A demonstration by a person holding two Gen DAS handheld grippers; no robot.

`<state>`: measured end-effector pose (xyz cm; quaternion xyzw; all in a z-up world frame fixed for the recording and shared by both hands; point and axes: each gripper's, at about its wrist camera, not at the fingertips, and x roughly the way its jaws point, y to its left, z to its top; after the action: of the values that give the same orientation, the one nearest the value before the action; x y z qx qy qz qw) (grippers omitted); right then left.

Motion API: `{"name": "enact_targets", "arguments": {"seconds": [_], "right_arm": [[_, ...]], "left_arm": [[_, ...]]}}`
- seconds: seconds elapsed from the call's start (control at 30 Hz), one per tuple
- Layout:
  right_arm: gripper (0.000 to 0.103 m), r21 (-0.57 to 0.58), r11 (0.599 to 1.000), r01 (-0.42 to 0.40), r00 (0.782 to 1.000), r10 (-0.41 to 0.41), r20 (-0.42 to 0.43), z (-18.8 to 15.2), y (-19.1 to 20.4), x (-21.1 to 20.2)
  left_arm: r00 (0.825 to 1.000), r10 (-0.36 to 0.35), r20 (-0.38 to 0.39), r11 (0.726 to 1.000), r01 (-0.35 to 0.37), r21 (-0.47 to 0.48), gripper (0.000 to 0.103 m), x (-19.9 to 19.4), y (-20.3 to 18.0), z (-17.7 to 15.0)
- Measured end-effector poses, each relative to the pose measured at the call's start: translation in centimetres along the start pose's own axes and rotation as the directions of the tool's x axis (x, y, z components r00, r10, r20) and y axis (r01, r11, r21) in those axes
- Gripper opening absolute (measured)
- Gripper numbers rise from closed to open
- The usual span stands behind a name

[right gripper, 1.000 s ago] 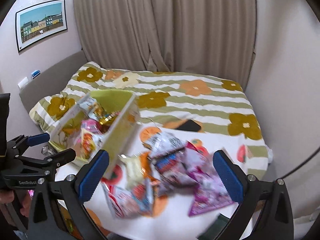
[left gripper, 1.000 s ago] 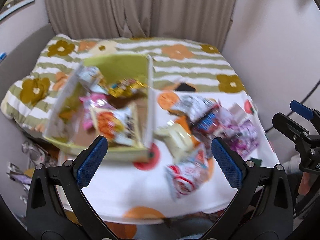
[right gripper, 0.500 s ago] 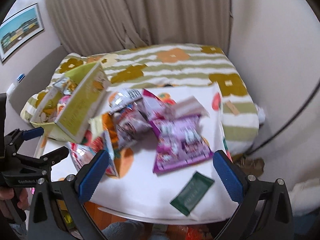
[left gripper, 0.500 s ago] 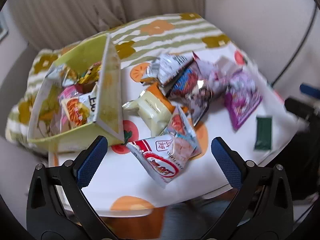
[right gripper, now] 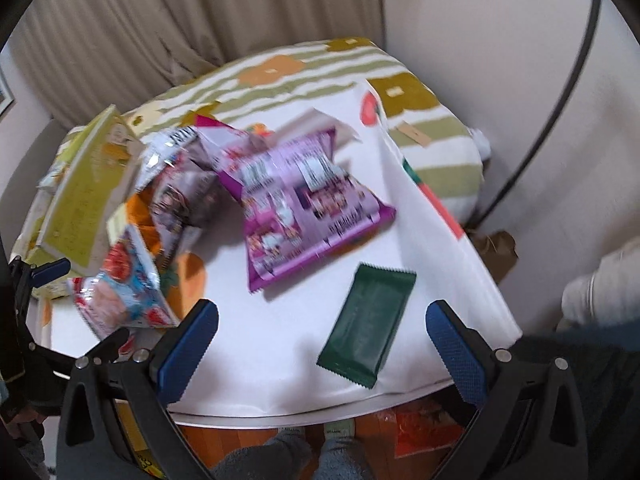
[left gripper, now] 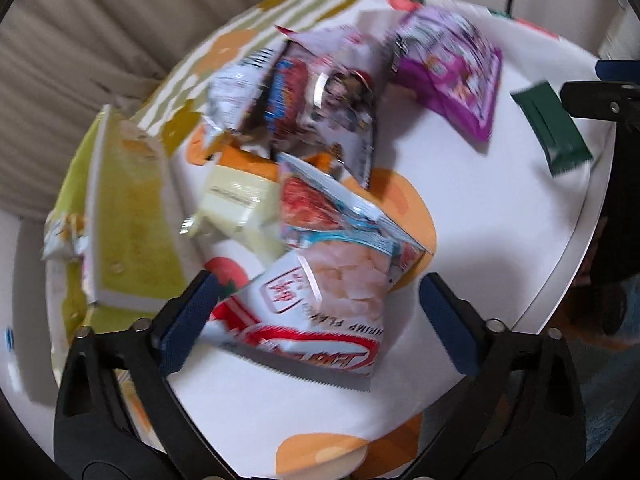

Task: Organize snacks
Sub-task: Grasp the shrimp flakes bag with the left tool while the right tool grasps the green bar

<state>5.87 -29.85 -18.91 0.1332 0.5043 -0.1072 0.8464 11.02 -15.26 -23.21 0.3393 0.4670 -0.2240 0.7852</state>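
My left gripper [left gripper: 320, 320] is open and empty, low over a white-and-red shrimp snack bag [left gripper: 320, 304] that lies between its fingers. Behind it lie a pale yellow pack [left gripper: 236, 204], a dark foil bag [left gripper: 320, 104] and a purple bag [left gripper: 456, 76]. A yellow-green box [left gripper: 128, 216] stands at the left. My right gripper [right gripper: 320, 344] is open and empty, just above a dark green packet [right gripper: 368, 324] near the table's front edge. The purple bag [right gripper: 304, 196] lies beyond it, the box [right gripper: 84, 196] far left.
The white round table [right gripper: 256, 352] has orange and red fruit prints. Behind it is a bed [right gripper: 320, 72] with a striped flower cover, then curtains. A wall and a black cable [right gripper: 560, 92] are at the right. The other gripper [left gripper: 600, 96] shows at the right of the left wrist view.
Both grippers have dropped and moved in close over the table. The left now hangs over the shrimp bag, the right over the green packet. Both stay open.
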Motion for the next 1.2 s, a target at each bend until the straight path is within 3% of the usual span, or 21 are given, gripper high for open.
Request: {"name": "enact_targets", "arguments": {"seconds": [0.2, 0.43, 0.57, 0.7, 0.83, 1.0, 1.2], "right_arm": [[0.103, 0.044, 0.998, 0.052, 0.999, -0.051, -0.019, -0.9, 0.1, 1.5], [0.102, 0.067, 0.989, 0.129, 0.992, -0.127, -0.022, -1.1, -0.3, 3.3], [0.091, 0.069, 0.986, 0.152, 0.988, -0.151, -0.032, -1.0, -0.5, 4.3], [0.088, 0.068, 0.983, 0.168, 0.985, -0.165, -0.045, -0.9, -0.6, 5.3], [0.076, 0.061, 0.982, 0.179, 0.983, -0.175, -0.061, -1.1, -0.5, 6.1], [0.070, 0.048, 0.982, 0.184, 0.981, -0.181, -0.066, -1.4, -0.2, 6.5], [0.048, 0.027, 0.983, 0.183, 0.981, -0.181, -0.064, -1.5, -0.1, 6.7]], "left_arm": [[1.000, -0.028, -0.012, 0.999, 0.029, 0.040, 0.089, 2.0, 0.0, 0.0], [0.998, -0.062, -0.008, 0.995, 0.062, 0.074, 0.073, 3.5, 0.2, 0.3], [0.998, -0.057, 0.002, 0.992, 0.057, 0.111, 0.066, 4.0, -0.2, 0.1], [0.998, -0.059, 0.011, 0.991, 0.057, 0.117, 0.063, 3.8, -0.3, -0.2], [0.998, -0.062, 0.013, 0.994, 0.060, 0.093, 0.060, 3.6, 0.2, -0.6], [0.997, -0.072, 0.005, 0.996, 0.072, 0.043, 0.060, 3.2, 1.3, -1.1], [0.998, -0.069, 0.007, 0.998, 0.069, 0.007, 0.060, 2.6, 1.1, -0.8]]}}
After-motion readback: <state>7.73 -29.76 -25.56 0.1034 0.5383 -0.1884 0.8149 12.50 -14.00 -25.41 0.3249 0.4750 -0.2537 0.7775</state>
